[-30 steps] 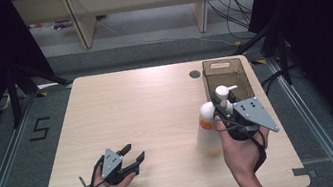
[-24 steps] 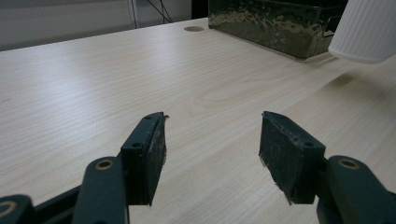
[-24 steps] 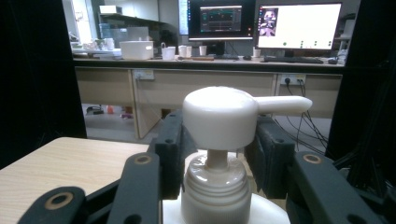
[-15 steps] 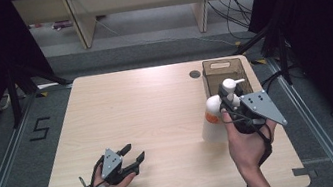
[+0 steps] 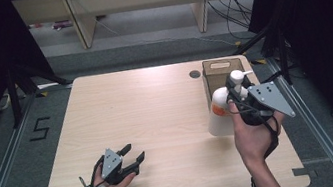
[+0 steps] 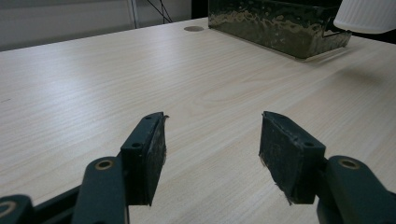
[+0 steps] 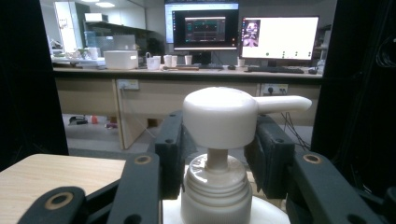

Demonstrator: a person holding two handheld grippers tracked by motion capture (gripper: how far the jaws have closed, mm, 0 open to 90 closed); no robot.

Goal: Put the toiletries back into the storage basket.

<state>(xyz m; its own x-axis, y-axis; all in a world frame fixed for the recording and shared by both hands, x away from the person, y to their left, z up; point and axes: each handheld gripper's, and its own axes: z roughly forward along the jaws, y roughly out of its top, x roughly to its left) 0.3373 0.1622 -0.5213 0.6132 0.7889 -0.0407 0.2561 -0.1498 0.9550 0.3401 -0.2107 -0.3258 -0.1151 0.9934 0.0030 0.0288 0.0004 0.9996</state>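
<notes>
1. Right now the pump bottle (image 5: 220, 113) is a white plastic cylinder with an orange patch on its label, a ribbed screw collar, a thin stem and a rounded pump head (image 7: 219, 116) whose spout points off to one side.
2. Bottle surface reads smooth and matte; in the left tool view its ribbed base edge (image 6: 365, 15) shows at the top right, apparently clear of the tabletop.
3. It sits at the right side of the tabletop (image 5: 152, 111), just in front of the bin (image 5: 221, 69) and near its front wall.
4. Right tool (image 5: 244, 99): jaws closed in on the bottle's neck, one black pad either side of the collar and stem, as the right tool view shows; a grey three-cornered plate rides on top.
5. Left tool (image 5: 132, 158): jaws wide apart, nothing between them, resting low at the front left of the tabletop, well apart from the bottle. Pads are black, rectangular, with rough, slightly frayed edges.
6. Tabletop is pale wood-grain laminate with rounded corners and a round dark cable port (image 5: 195, 74) beside the bin.
7. Bin is a dark, translucent, rectangular box with a rippled glossy wall (image 6: 275, 25) and a handle slot in its far end.
</notes>
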